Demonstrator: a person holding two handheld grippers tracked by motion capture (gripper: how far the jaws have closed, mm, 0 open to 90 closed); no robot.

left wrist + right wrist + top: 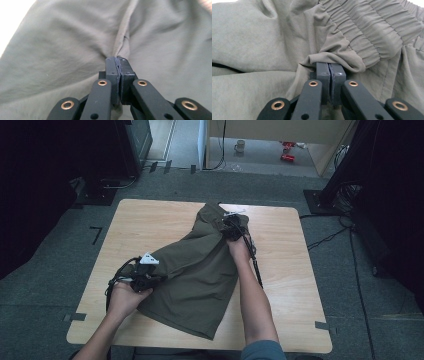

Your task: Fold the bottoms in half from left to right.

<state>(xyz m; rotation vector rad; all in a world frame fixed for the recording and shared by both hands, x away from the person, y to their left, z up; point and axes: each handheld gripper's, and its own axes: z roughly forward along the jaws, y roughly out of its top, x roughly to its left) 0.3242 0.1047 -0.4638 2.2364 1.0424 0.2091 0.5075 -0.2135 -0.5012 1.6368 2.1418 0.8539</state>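
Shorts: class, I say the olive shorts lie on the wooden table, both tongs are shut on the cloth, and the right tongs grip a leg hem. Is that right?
Not quite. The right tongs grip the shorts near the elastic waistband, not a leg hem; the right gripper view shows the gathered band. The rest stands: the shorts lie on the table, and the left tongs are also shut on the cloth.

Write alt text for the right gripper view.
The right gripper, its two black jaws shut, pinches a fold of olive-green shorts just below their gathered elastic waistband. The wrinkled fabric spreads across the picture behind the jaws.
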